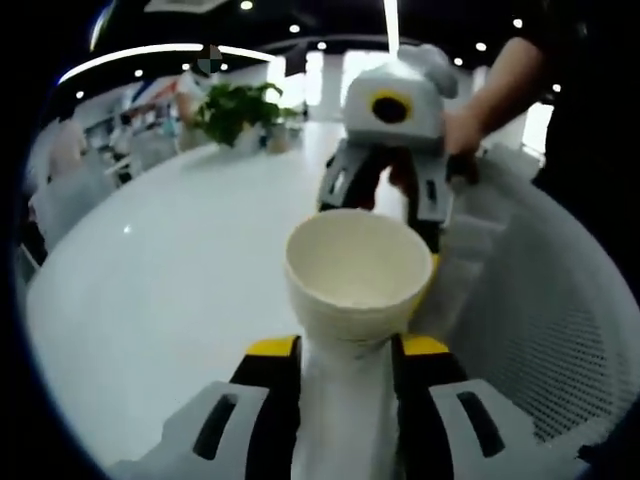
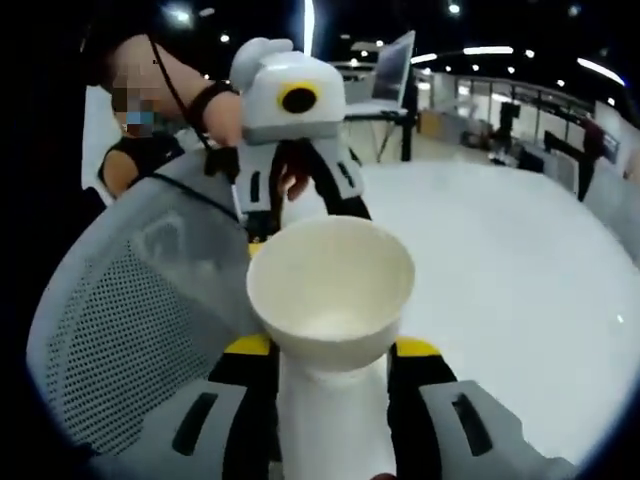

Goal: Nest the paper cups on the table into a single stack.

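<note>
L gripper (image 1: pixel 345 352) is clamped on a paper cup (image 1: pixel 357 272) at frame centre; R gripper (image 2: pixel 330 352) is clamped likewise on a second cup (image 2: pixel 330 284), centre. Both cups are held above the table (image 1: pixel 180 290), mouths facing. Nesting not yet done; insertion judged outstanding.

Right gripper (image 2: pixel 330 365) clamps white paper cup (image 2: pixel 330 290) at frame ctr, mouth toward cam. Left gripper (image 2: pixel 300 200) upper ctr. Mesh chair back (image 2: pixel 130 300) left; white table (image 2: pixel 520 270) right.
</note>
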Demonstrator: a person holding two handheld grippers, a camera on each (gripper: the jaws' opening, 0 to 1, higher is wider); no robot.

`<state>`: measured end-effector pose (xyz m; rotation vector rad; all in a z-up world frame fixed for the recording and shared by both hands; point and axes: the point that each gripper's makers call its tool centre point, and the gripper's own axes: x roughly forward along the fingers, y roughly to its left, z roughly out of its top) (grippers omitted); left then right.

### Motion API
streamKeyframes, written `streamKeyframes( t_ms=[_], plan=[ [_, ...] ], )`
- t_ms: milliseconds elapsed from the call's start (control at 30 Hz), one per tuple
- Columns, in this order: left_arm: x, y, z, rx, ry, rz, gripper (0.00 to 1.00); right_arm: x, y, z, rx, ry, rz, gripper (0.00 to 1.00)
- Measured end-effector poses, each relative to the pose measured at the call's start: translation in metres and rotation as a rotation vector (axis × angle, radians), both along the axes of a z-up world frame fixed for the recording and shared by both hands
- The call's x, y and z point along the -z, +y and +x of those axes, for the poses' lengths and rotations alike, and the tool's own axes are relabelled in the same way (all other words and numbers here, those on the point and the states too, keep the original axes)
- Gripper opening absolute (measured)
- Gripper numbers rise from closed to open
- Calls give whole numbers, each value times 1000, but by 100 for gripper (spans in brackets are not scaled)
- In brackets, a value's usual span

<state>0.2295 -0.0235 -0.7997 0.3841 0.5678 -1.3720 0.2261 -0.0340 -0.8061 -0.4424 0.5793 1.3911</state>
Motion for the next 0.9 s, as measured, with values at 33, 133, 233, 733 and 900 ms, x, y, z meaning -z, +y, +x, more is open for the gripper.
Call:
streamKeyframes(
  t_ms=[33, 133, 233, 733, 900],
  plan=[
    [0, -1, 0, -1, -1, 2, 34, 0, 0, 0, 4, 6, 2, 39],
    [0, 0, 2, 1, 1, 3, 34, 0, 0, 1, 7, 9, 1, 38],
    [-1, -1, 3, -1, 19, 1, 34, -2, 0, 2, 8, 5, -3, 38],
    [-37, -4, 69, 48, -36, 0, 33, -40, -2, 69, 77, -67, 27, 37],
    [-44, -7, 95, 75, -54, -1, 33, -46, -5, 94, 107, -87, 24, 37]
  ],
)
